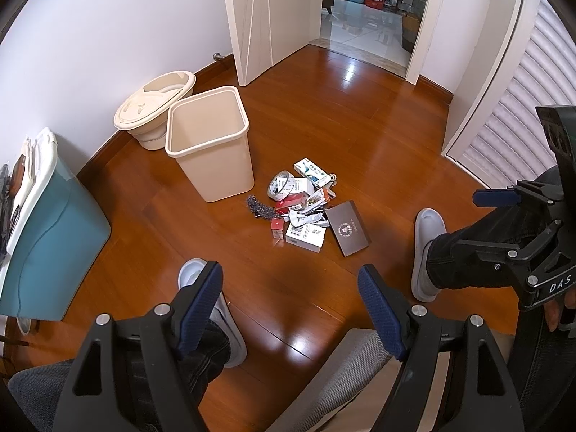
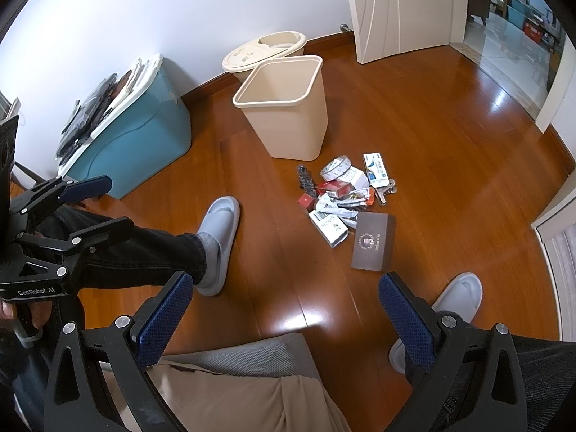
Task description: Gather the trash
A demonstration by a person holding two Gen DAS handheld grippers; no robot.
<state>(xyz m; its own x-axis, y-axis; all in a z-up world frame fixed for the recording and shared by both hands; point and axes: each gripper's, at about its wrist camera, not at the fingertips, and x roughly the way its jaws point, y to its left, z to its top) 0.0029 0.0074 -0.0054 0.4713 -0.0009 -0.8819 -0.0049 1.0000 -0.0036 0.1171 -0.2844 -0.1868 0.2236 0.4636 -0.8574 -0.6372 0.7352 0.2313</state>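
Trash pile (image 1: 306,208) on glossy wood floor (image 1: 360,126), beside bin (image 1: 212,144).

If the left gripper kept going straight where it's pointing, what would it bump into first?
Probably the bare wood floor. The left gripper is open, holds nothing, and aims down at the boards just short of the trash pile. Nothing shows in between, though depth is hard to judge here.
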